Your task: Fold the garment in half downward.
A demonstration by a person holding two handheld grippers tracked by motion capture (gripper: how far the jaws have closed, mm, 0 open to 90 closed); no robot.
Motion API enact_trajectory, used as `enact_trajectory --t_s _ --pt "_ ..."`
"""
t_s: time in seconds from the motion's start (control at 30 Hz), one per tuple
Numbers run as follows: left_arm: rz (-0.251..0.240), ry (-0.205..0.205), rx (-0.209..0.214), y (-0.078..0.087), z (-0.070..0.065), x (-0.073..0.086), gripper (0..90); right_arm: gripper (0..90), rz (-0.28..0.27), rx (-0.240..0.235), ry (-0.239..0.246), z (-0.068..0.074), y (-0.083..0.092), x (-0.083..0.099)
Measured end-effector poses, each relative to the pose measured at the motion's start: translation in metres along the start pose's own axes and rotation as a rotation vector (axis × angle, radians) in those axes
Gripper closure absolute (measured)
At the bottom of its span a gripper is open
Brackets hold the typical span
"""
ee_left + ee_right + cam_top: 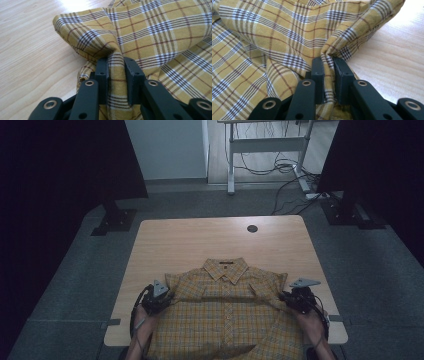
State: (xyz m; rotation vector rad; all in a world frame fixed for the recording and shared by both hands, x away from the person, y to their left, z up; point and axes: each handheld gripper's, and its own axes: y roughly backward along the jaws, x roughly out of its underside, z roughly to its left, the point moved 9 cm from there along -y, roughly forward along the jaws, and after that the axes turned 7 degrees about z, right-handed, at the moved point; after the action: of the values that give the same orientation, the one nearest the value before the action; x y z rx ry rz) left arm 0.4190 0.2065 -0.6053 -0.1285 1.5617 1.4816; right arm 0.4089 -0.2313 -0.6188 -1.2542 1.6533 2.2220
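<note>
A yellow plaid shirt (227,310) lies front-up on the near half of the wooden table (200,240), collar toward the far side, its hem hanging past the near edge. My left gripper (167,297) is at the shirt's left edge, shut on a bunched fold of the shirt (116,75). My right gripper (285,299) is at the shirt's right edge, shut on a pinched fold of the same shirt (328,75). In both gripper views the cloth puckers between the black jaws and is folded over toward the shirt's middle.
A round cable hole (252,228) sits near the table's far edge. Beyond the table stand dark panels on black feet (114,220) and another desk's frame (265,145) with cables (292,170) on the grey floor.
</note>
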Motion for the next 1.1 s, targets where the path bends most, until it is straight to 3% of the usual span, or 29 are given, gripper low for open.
enact_trajectory --t_s 1.1 --pt "-0.002 0.085 0.022 -0.032 0.030 -0.029 75.1 79.4 -0.019 0.003 -0.059 -0.033 -0.028 -0.039"
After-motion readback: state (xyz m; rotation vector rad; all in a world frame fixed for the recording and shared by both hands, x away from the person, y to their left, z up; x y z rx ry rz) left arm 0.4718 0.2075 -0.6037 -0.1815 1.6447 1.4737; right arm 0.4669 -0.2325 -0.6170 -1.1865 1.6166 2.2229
